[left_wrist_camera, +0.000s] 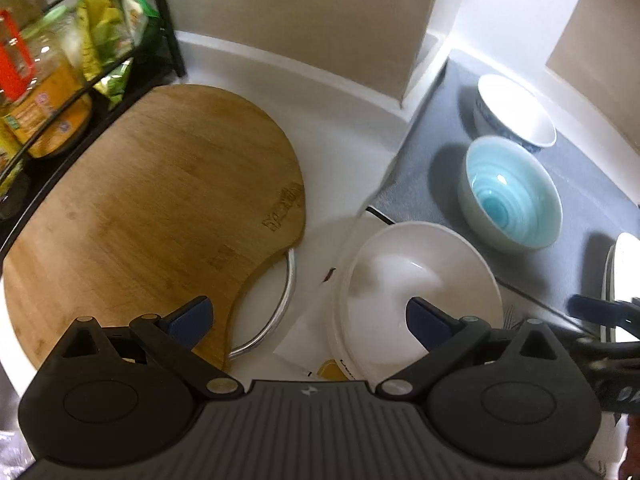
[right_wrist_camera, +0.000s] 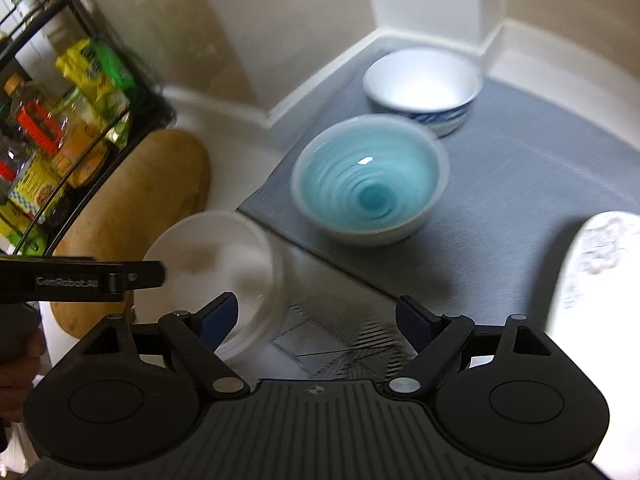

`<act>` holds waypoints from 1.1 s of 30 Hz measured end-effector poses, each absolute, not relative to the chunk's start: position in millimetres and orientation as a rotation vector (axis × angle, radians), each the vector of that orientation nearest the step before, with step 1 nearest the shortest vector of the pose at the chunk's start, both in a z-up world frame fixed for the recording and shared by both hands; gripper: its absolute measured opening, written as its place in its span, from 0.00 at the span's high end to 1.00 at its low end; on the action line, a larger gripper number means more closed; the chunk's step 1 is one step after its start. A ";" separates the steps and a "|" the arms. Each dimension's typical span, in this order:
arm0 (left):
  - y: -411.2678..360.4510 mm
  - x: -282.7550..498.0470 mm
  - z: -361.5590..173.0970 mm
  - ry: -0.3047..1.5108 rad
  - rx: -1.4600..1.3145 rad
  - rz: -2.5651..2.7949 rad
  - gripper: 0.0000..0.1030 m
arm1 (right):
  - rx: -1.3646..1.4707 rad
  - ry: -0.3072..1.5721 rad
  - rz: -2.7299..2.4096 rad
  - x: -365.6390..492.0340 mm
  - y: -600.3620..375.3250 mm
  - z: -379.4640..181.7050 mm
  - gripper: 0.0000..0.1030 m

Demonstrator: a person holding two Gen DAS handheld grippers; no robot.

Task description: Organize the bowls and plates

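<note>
**Barely started on the dishes – nothing picked up yet**

We've got both tongs gaping wide with nothing between the pads: left gripper [left_wrist_camera: 308, 320] hangs over the plain white shallow bowl [left_wrist_camera: 416, 284] on the white counter [left_wrist_camera: 344, 152], right gripper [right_wrist_camera: 316, 320] just beside it. Nothing looks stacked so far. The pale blue swirl-glazed bowl [right_wrist_camera: 370, 184] and the white bowl with blue-patterned outside [right_wrist_camera: 422, 86] sit apart on the grey mat [right_wrist_camera: 540, 168], and a white patterned plate [right_wrist_camera: 596, 264] pokes in at the right edge – all still to gather
</note>
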State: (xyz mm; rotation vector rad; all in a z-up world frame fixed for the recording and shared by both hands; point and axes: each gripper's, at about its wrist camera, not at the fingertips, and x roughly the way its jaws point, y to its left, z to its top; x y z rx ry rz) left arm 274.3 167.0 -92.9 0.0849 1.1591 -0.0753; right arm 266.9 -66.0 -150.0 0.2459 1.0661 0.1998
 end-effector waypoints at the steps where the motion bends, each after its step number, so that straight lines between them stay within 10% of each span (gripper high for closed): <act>1: 165.9 274.8 -94.0 1.159 0.092 -0.080 0.00 | 0.239 1.073 0.214 269.9 -60.7 -152.8 0.16; 9: 156.4 278.7 -103.6 1.169 0.115 -0.102 0.08 | 0.211 1.141 0.275 284.5 -45.6 -172.2 0.28; 14: 148.7 281.7 -113.4 1.204 0.131 -0.129 0.67 | 0.252 1.159 0.294 283.0 -47.7 -177.1 0.80; 16: 146.7 283.3 -116.9 1.232 0.101 -0.176 0.81 | 0.243 1.155 0.287 282.3 -47.1 -176.0 0.83; 33: 60.8 277.7 -149.5 1.292 0.183 -0.476 0.83 | 0.308 1.172 0.014 240.0 -115.4 -164.0 0.85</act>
